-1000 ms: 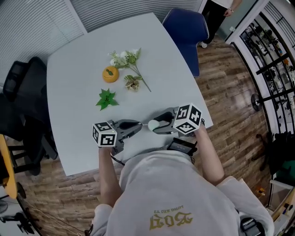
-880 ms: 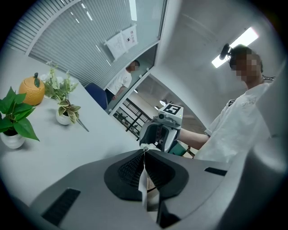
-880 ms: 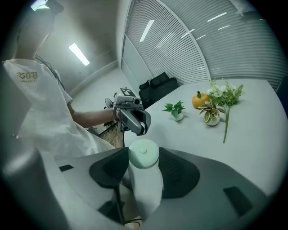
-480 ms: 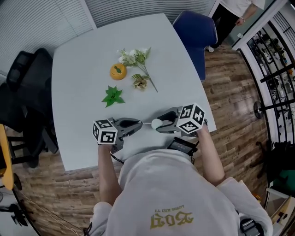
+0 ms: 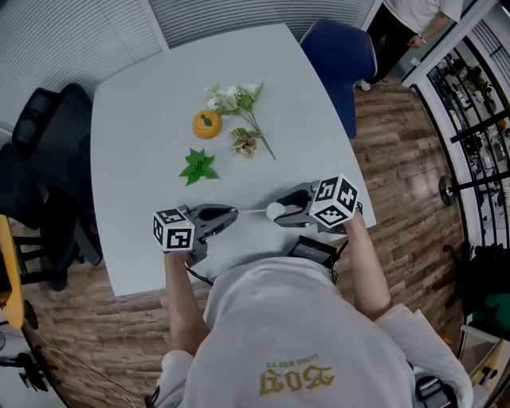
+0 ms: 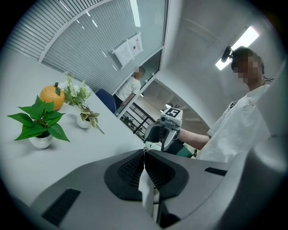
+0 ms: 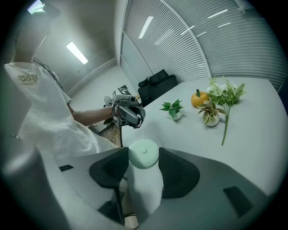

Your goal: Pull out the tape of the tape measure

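Observation:
A round pale green tape measure (image 5: 274, 211) sits between the jaws of my right gripper (image 5: 277, 212), just above the white table (image 5: 143, 96) near its front edge; the pads press its two sides. In the right gripper view the tape measure (image 7: 143, 153) fills the gap between the pads of the right gripper (image 7: 143, 155). A thin white tape (image 5: 252, 211) runs from it leftward to my left gripper (image 5: 234, 213), which is shut on the tape's end. In the left gripper view the left gripper (image 6: 145, 152) pinches the white tape (image 6: 146, 188), and the right gripper (image 6: 163, 134) faces it.
Farther back on the table stand an orange ornament (image 5: 207, 123), a small green plant (image 5: 199, 166), a flower sprig (image 5: 237, 100) and a little leafy pot (image 5: 245, 143). A blue chair (image 5: 339, 56) is at the far right corner, a black chair (image 5: 40, 159) at the left. A person (image 5: 406, 20) stands beyond.
The left gripper has drifted left and the right gripper slightly right, so the gap between them has widened and a longer stretch of tape shows.

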Demonstrator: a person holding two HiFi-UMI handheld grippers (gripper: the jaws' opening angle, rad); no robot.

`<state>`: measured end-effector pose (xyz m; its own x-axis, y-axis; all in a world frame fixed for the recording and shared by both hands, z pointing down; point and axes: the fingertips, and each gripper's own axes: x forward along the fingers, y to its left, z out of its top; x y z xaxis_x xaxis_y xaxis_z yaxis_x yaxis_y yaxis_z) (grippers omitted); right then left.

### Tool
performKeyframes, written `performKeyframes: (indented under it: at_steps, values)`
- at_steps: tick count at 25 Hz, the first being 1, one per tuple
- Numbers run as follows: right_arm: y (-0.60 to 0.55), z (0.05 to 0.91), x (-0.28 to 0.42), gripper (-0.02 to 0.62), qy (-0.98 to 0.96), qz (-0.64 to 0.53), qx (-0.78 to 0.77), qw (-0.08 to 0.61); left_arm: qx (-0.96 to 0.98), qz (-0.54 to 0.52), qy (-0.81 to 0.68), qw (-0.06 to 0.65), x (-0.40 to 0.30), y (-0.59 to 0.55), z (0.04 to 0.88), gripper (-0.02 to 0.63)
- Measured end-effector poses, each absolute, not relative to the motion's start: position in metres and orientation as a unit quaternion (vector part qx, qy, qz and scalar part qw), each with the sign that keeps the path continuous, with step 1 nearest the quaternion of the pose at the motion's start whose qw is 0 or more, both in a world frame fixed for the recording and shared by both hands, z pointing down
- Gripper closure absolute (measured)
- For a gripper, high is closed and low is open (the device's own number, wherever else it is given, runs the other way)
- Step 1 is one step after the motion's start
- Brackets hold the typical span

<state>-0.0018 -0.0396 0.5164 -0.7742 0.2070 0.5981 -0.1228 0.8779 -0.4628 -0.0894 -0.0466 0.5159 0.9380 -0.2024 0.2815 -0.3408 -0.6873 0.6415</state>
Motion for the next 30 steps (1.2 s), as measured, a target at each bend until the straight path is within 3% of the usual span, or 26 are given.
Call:
performKeyframes:
  at_steps: [30]
  values:
    - [-0.053, 0.537, 0.013, 0.371, -0.896, 0.258, -0.026, 0.36, 0.894, 0.094, -0.193, 0.394, -0.12, -0.05, 0.534, 0.597]
